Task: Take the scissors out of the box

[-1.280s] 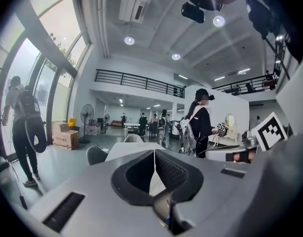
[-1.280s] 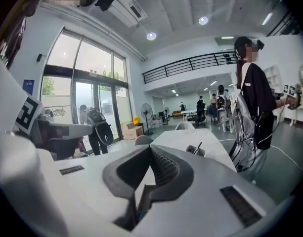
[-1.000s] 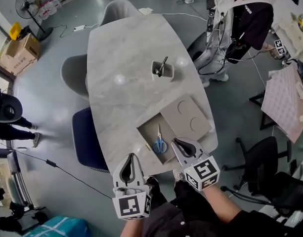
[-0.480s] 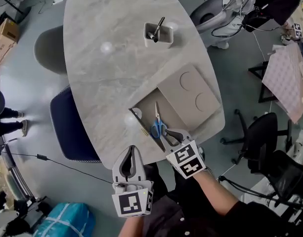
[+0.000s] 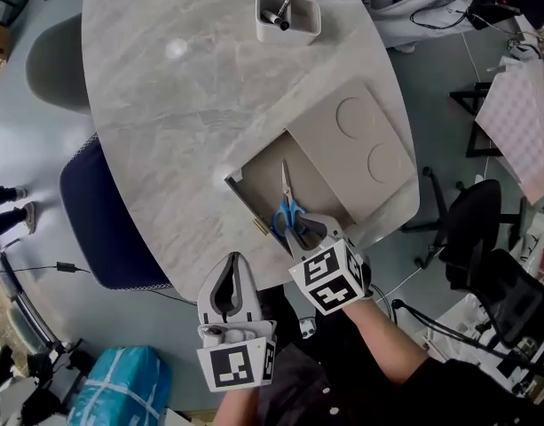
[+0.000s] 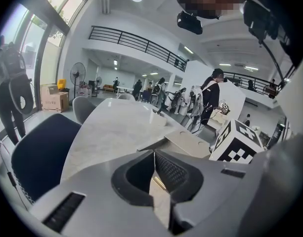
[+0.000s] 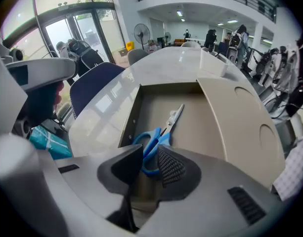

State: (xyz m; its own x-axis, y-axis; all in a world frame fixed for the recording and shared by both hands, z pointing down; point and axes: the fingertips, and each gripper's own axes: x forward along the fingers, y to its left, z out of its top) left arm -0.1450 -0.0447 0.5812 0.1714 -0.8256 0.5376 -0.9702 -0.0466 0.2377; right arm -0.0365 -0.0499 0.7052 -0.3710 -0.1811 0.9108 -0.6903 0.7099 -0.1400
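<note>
Blue-handled scissors (image 5: 286,204) (image 7: 158,135) lie flat in an open tan box (image 5: 258,183) (image 7: 191,127) near the table's front edge, blades pointing away from me. My right gripper (image 5: 309,227) (image 7: 149,153) points steeply down over the box's near end. Its jaws have just been opening and stand apart, with the blue handles just beyond the tips and the pads not pressing on them. My left gripper (image 5: 234,259) (image 6: 152,154) hangs off the table's near edge, left of the box, shut on nothing.
The box's lid (image 5: 356,149) with two round dents lies slid aside to the right. A white holder (image 5: 289,18) with a pen stands farther up the marble table (image 5: 183,105). A dark blue chair (image 5: 103,220) stands at the left, a black office chair (image 5: 484,264) at the right.
My right gripper has come down and forward from the table's edge to over the scissors' handles, tilting downward. The left gripper has sunk a little. The table looks larger as the view has closed in.
</note>
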